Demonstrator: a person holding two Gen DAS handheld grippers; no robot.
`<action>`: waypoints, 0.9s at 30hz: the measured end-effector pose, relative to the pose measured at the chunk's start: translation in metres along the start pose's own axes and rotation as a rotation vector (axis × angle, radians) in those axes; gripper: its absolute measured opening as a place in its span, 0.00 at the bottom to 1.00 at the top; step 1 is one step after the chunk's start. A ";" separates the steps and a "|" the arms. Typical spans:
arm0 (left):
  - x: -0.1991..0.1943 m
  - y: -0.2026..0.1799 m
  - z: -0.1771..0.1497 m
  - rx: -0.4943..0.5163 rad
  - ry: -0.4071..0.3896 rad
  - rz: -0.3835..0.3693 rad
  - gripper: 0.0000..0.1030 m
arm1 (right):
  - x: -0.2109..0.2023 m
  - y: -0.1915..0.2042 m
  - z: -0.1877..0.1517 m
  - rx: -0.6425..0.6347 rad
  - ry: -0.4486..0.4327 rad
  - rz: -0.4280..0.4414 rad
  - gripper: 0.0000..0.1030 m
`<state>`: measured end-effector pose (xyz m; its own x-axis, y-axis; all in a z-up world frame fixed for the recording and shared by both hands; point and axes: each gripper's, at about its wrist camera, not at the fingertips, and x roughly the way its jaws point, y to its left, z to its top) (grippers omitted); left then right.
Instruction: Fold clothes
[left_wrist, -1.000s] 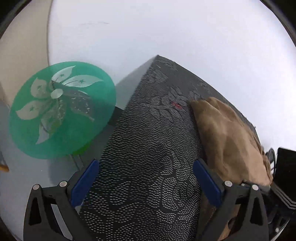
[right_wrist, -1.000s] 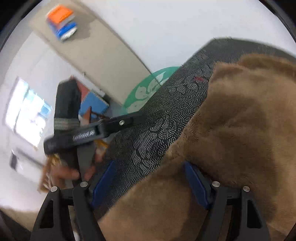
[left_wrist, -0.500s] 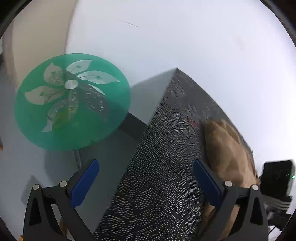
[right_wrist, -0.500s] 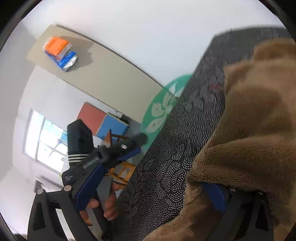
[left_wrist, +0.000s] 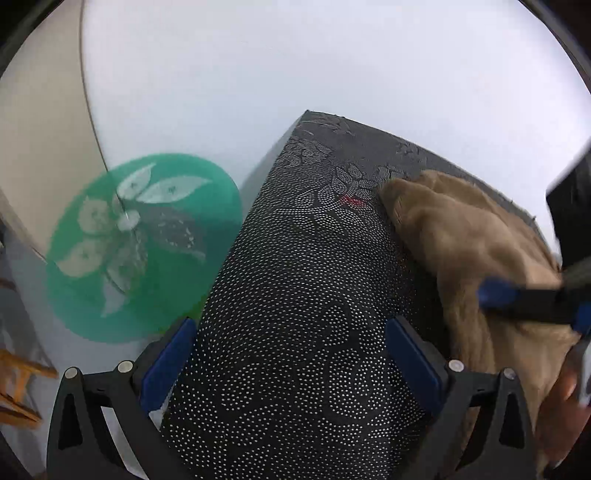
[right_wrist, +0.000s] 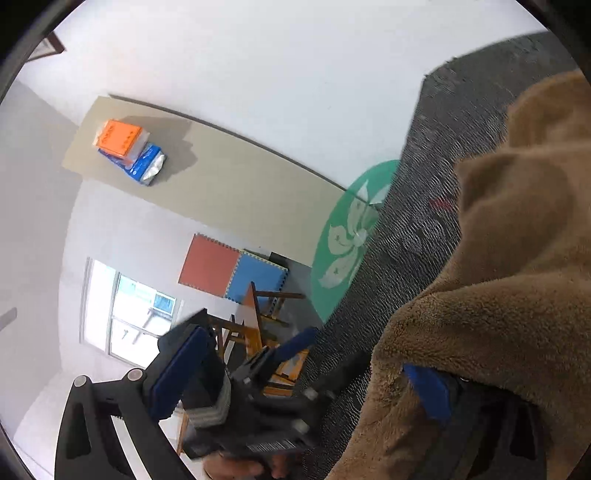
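Claws (left_wrist: 288, 365) wide — no legible labels

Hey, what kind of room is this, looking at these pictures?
Probably a spare or activity room in a home, not a laundry. A brown fleece lies on a dark patterned tabletop; foam mats lean against the wall by a window, near wooden chairs.

Garment (left_wrist: 469, 236) on table (left_wrist: 295, 332)
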<state>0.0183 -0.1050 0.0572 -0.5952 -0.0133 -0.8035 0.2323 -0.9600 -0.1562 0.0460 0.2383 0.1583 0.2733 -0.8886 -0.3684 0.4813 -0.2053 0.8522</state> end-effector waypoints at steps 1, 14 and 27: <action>-0.003 0.001 0.000 -0.009 -0.010 -0.015 0.99 | 0.003 0.001 0.005 -0.005 0.013 -0.001 1.00; 0.001 -0.037 -0.007 0.170 -0.034 0.034 0.99 | 0.020 -0.034 -0.012 0.115 0.058 0.062 1.00; -0.004 -0.052 -0.006 0.274 -0.037 0.035 0.99 | -0.057 -0.006 -0.017 0.006 0.067 -0.034 1.00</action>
<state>0.0137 -0.0536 0.0653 -0.6192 -0.0532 -0.7835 0.0398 -0.9985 0.0363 0.0420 0.2975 0.1678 0.3120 -0.8517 -0.4210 0.4861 -0.2376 0.8410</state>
